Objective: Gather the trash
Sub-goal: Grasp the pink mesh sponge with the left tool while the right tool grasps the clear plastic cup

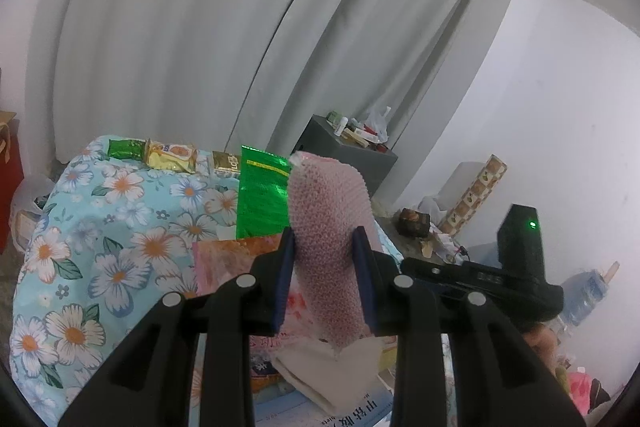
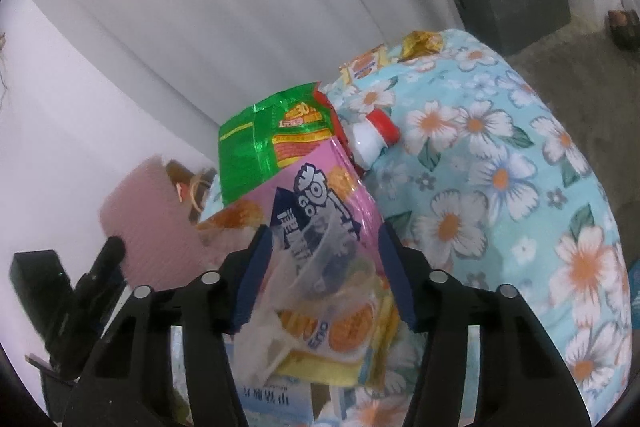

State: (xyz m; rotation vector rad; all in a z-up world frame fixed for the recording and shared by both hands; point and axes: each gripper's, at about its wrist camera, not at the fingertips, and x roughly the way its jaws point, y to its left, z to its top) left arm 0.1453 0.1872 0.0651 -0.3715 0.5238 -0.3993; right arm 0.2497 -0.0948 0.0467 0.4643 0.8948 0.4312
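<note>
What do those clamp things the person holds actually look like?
Both are alike: the left gripper and right gripper have matte black plastic linkage arms with round silver pins and flat dark blue pads. A black box with a green light sits on the right one.

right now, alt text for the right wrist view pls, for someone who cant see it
The right gripper has a pink snack wrapper and crumpled clear plastic between its blue fingers. A green foil packet stands behind it, over a blue floral cloth. At left, the left gripper holds up a pink foam sheet.
</note>
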